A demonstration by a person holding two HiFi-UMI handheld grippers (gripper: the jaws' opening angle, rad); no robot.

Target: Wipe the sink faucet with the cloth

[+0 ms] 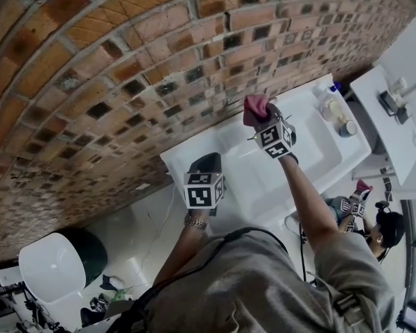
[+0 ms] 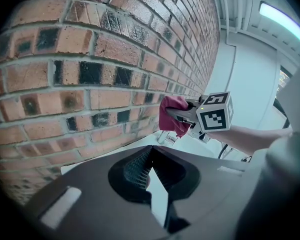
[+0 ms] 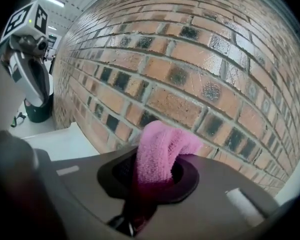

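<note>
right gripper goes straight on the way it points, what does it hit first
Probably the brick wall: the right gripper, shut on the cloth, faces bare brick, so the cloth would touch first; depth is unclear.

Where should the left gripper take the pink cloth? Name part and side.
The bunched free end of the pink cloth bulging past the fingers of the right gripper; come from the open side, since the brick wall stands close behind.

Right gripper (image 3: 155,176): its 2 jaws pinch a pink cloth (image 3: 162,149), whose folded end bulges out towards the brick wall (image 3: 190,74). Upper left, the left gripper (image 3: 36,86) with its marker cube hangs above a white sink (image 3: 60,144).
</note>
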